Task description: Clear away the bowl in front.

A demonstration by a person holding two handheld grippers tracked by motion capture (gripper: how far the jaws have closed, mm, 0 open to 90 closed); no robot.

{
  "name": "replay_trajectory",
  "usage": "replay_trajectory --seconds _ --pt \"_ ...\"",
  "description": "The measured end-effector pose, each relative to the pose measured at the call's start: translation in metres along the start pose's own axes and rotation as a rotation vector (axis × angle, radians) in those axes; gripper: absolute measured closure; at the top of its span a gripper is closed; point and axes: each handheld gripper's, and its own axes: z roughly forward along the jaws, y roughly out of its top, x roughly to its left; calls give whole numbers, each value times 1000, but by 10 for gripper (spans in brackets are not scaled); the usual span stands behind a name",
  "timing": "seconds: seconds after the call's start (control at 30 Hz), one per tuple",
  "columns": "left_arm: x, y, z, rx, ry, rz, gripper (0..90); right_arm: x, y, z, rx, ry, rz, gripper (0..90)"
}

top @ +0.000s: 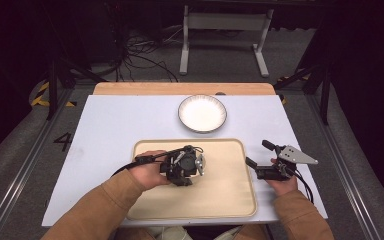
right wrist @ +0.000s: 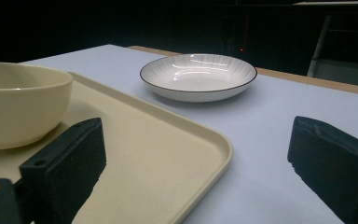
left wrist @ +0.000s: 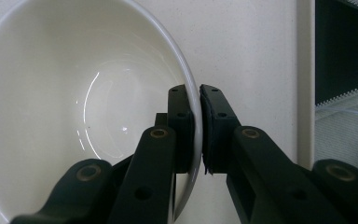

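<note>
Plate [top: 202, 113] beyond tray [top: 230, 190], seemingly unobstructed

Claw [left wrist: 196, 128] clamped on white bowl [left wrist: 74, 107] rim.

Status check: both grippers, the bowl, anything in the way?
Left gripper clamped on cream bowl rim, over the tray. Right gripper open, empty, beside the tray's edge. Plate sits apart on the table; nothing blocking.

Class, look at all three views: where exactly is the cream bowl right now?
The cream bowl sits on the beige tray, left of centre, its rim pinched by the left gripper; the dark-rimmed plate lies beyond the tray.
</note>
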Motion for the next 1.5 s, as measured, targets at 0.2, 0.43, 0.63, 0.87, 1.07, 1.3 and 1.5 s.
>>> replay_trajectory --seconds 0.2,0.43,0.63,0.87,1.07,1.3,1.5 --pt "-2 0 1 11 3 7 841 0 0 0 0 0 -1 45" --pt "0 -1 5 11 -26 8 838 0 0 0 0 0 -1 45" --pt "-1 0 6 18 -31 18 826 0 0 0 0 -1 0 45" --pt "-2 1 13 21 -71 10 779 0 0 0 0 0 1 45" --pt "-3 2 14 1 -92 10 723 0 0 0 0 -1 1 45" --pt "-4 1 11 -34 -126 -3 554 0 0 0 0 -1 0 45" --pt "-5 -1 6 -113 -141 -6 411 0 0 0 1 -1 0 45"
